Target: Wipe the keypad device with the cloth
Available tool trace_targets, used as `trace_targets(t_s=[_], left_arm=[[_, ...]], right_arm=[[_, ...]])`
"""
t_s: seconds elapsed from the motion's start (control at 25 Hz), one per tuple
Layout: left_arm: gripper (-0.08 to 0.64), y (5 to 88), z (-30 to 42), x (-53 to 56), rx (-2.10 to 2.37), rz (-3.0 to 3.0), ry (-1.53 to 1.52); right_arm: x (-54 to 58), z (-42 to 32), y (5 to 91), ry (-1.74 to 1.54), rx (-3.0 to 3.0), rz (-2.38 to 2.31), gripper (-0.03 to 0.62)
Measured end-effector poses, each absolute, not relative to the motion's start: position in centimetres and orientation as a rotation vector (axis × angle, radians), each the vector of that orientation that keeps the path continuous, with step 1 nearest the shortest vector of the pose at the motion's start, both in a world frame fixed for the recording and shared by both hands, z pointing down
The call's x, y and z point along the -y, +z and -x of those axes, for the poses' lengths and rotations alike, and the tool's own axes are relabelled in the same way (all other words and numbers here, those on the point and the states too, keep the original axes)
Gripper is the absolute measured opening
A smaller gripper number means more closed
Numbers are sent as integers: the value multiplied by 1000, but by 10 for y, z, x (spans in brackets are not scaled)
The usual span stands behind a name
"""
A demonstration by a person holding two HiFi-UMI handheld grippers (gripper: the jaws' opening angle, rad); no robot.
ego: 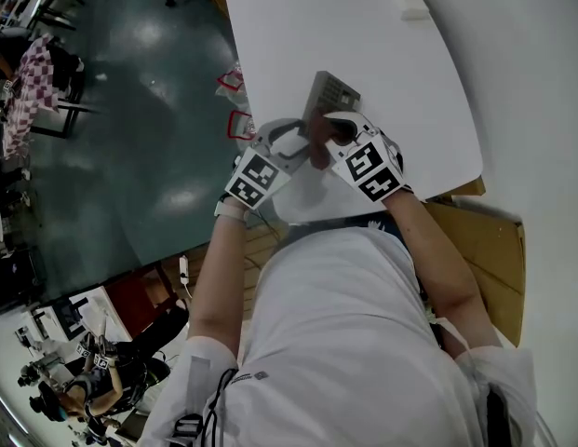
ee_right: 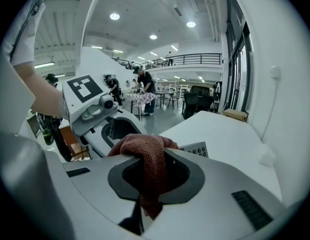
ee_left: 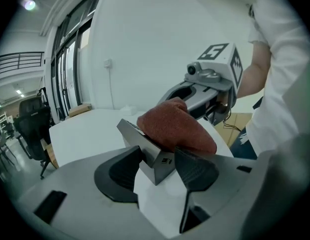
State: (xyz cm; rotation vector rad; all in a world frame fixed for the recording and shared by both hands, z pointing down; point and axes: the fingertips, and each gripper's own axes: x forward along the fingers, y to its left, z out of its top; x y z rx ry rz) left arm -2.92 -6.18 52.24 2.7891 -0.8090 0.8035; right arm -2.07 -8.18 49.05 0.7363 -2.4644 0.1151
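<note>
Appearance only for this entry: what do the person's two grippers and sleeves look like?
The left gripper and right gripper both have smooth light-grey shells and black ribbed fingers. Each carries a white marker cube with black squares; a small round camera sits beside the right one's. The person wears a white short-sleeved shirt.

My grey, wedge-shaped keypad device stands on the white tabletop near its edge. The rust-brown terry cloth is bunched over the device's sloping keypad face — pinched in my right gripper.
</note>
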Motion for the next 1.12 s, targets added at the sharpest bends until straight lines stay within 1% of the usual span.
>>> trace_targets(t_s=[0.28, 0.48, 1.12], left_arm=[[213, 525, 29, 66, 820, -2784, 846], [213, 527, 29, 65, 818, -2777, 834], [224, 531, 26, 67, 788, -2747, 794]], right_arm=[[79, 33, 499, 17, 2407, -721, 38], [77, 33, 503, 24, 2404, -732, 38], [74, 1, 536, 312, 2397, -733, 38]])
